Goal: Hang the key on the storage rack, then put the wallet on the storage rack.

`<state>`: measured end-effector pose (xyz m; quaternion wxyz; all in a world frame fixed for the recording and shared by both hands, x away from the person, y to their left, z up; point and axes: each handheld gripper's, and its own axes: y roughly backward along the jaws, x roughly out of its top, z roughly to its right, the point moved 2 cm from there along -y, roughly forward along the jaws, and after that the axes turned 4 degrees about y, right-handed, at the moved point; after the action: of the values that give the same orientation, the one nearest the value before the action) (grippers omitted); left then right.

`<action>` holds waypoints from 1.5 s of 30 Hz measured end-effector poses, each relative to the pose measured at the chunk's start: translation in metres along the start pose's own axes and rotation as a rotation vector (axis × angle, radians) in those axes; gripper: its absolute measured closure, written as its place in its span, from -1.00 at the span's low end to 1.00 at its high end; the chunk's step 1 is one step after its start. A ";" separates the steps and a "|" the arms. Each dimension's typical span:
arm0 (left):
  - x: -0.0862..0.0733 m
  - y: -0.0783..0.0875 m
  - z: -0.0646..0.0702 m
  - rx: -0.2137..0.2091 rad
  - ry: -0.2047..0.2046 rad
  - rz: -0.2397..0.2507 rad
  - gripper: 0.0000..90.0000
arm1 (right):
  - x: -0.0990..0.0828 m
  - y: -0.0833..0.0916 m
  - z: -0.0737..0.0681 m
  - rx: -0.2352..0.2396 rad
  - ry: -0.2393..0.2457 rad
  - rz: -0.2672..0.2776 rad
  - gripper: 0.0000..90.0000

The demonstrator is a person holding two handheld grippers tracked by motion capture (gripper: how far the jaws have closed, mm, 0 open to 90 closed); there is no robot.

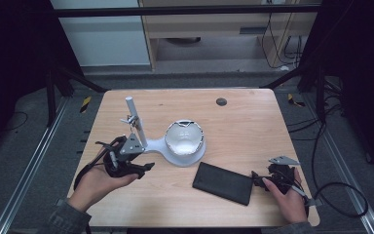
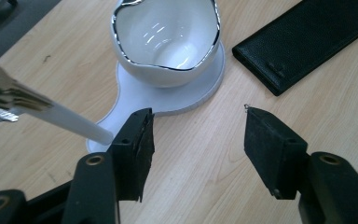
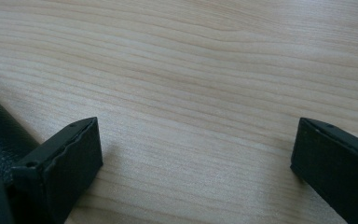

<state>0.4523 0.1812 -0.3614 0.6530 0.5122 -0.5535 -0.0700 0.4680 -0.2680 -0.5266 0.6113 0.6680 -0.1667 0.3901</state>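
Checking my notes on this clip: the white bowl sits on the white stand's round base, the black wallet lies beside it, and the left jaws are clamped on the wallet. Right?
Not quite. In the left gripper view the left gripper has its jaws open over bare table, with nothing between them. The white bowl does sit on the stand's base, with the black wallet beside it.

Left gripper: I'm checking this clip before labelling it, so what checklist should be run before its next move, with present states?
1. Left gripper jaws apart, nothing between them: ok.
2. White bowl upright on the white stand base: ok.
3. Key hanging from the white post: ok.
4. Black wallet flat, apart from the stand: ok.
5. Right gripper open over bare table: ok.
6. Bowl contents: cannot tell.
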 end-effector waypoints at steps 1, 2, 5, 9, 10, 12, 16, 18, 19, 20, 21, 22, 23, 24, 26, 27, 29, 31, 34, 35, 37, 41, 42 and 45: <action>0.000 -0.006 0.003 -0.011 0.001 -0.002 -0.08 | 0.000 0.000 0.000 0.000 0.000 0.000 -0.96; 0.000 -0.006 0.003 -0.011 0.001 -0.002 -0.10 | 0.000 0.000 0.000 0.000 0.000 0.000 -0.96; 0.000 -0.017 0.008 -0.016 -0.002 -0.007 -0.13 | 0.000 0.000 0.000 0.000 0.000 0.000 -0.96; -0.001 -0.030 0.014 -0.027 -0.001 -0.006 -0.24 | 0.000 0.000 0.000 0.002 -0.001 0.000 -0.96; -0.001 -0.033 0.015 -0.031 -0.001 -0.005 -0.27 | 0.000 0.000 0.000 0.001 -0.001 0.000 -0.96; -0.002 -0.040 0.018 -0.038 0.001 -0.007 -0.32 | 0.000 0.000 0.000 0.000 0.000 -0.002 -0.96; -0.002 -0.052 0.023 -0.055 0.002 -0.005 -0.43 | 0.001 0.001 0.000 0.007 0.009 -0.007 -0.90; -0.002 -0.055 0.025 -0.067 0.008 -0.002 -0.44 | 0.004 0.005 0.001 -0.001 0.025 0.012 -0.83; -0.003 -0.060 0.027 -0.078 0.008 -0.004 -0.45 | 0.007 0.009 0.002 -0.017 0.024 0.042 -0.89; -0.003 -0.060 0.027 -0.078 0.008 -0.004 -0.47 | 0.007 0.009 0.002 -0.017 0.024 0.042 -0.89; -0.003 -0.062 0.027 -0.081 0.009 -0.011 -0.52 | 0.010 0.014 0.003 -0.044 0.020 0.084 -0.86; -0.003 -0.065 0.028 -0.086 0.015 -0.013 -0.52 | 0.010 0.014 0.003 -0.044 0.020 0.084 -0.86; -0.004 -0.069 0.029 -0.095 0.019 -0.012 -0.56 | 0.011 0.016 0.004 -0.054 0.028 0.090 -0.86; -0.004 -0.069 0.029 -0.095 0.019 -0.012 -0.59 | 0.011 0.016 0.004 -0.054 0.028 0.090 -0.86; -0.005 -0.073 0.031 -0.107 0.016 -0.014 -0.62 | 0.011 0.017 0.003 -0.058 0.034 0.091 -0.86; -0.005 -0.075 0.032 -0.112 0.017 -0.013 -0.62 | 0.011 0.017 0.003 -0.058 0.037 0.091 -0.86; -0.007 -0.079 0.034 -0.127 0.014 -0.021 -0.65 | 0.011 0.017 0.002 -0.051 0.058 0.089 -0.88; -0.009 -0.083 0.037 -0.129 0.008 -0.031 -0.62 | 0.011 0.018 0.000 -0.029 0.074 0.095 -0.91; -0.011 -0.086 0.039 -0.134 0.008 -0.036 -0.59 | 0.010 0.019 0.000 -0.019 0.089 0.104 -0.91; -0.012 -0.088 0.042 -0.140 0.009 -0.037 -0.56 | 0.010 0.019 -0.001 -0.014 0.099 0.108 -0.90; -0.014 -0.090 0.044 -0.148 0.015 -0.031 -0.47 | 0.011 0.020 -0.002 -0.012 0.103 0.112 -0.87; -0.017 -0.096 0.049 -0.166 0.022 -0.032 -0.28 | 0.012 0.022 -0.004 -0.019 0.107 0.128 -0.79; -0.017 -0.096 0.049 -0.166 0.022 -0.032 -0.24 | 0.012 0.022 -0.004 -0.019 0.113 0.128 -0.77; -0.017 -0.101 0.052 -0.180 0.017 -0.045 -0.11 | 0.012 0.024 -0.005 -0.019 0.112 0.130 -0.69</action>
<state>0.4522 0.1146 -0.4554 0.6994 0.4642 -0.5277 -0.1300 0.4575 -0.2654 -0.5022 0.5996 0.6270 -0.1789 0.4641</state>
